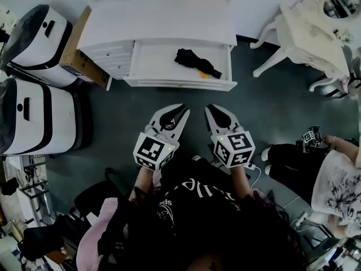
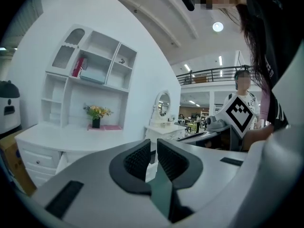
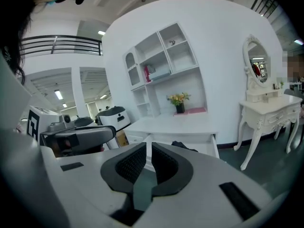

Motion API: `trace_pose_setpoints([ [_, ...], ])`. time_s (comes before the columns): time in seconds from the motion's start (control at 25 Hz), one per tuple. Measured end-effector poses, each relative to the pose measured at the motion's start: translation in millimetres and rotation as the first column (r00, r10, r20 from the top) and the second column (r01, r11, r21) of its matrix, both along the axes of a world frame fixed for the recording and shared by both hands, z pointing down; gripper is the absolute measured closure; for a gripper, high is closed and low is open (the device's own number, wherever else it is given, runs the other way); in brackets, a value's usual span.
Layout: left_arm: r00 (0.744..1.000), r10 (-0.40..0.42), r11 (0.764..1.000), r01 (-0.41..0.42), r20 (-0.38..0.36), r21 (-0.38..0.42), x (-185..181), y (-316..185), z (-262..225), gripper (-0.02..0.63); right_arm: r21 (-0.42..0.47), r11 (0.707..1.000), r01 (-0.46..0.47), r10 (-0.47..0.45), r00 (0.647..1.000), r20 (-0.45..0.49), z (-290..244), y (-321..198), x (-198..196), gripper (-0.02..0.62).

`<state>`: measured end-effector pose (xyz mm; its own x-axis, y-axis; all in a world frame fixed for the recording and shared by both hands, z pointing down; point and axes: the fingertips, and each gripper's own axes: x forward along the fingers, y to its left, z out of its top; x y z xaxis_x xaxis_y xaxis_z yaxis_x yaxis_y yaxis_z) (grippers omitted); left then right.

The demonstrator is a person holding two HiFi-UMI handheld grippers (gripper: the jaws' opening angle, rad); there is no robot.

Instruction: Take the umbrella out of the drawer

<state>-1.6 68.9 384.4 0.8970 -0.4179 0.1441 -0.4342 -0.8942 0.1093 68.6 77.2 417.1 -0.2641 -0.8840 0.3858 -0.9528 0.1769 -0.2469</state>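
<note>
Two hand-held grippers [image 1: 181, 112] [image 1: 210, 108] closed; umbrella [image 1: 194, 61] in open drawer [image 1: 158, 61] well beyond

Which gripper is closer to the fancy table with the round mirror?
Right. The right gripper is below and to the left of the mirror table. The left gripper is beside the right one, further left still.

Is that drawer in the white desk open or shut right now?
Open. The drawer stands pulled out from the white desk, and the black umbrella, folded up, lies inside it in plain sight.
</note>
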Motion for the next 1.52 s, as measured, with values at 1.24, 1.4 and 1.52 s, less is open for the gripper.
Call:
trace_pose_setpoints([
  [1.24,0.990,0.136,0.987,-0.139,-0.040,-0.075,-28,-238,13,0.569,-0.087,0.978,-0.188,0.187,0.982,-0.013,22,-227,-10,0.531],
  [1.4,0.989,0.140,0.987,-0.142,-0.038,-0.072,-21,-243,15,0.569,-0.098,0.975,-0.201,0.200,0.980,-0.020,29,-228,1,0.531],
  [1.52,0.990,0.136,0.987,-0.138,-0.031,-0.080,-17,-244,17,0.569,-0.112,0.973,-0.200,0.199,0.980,-0.024,35,-231,11,0.531],
])
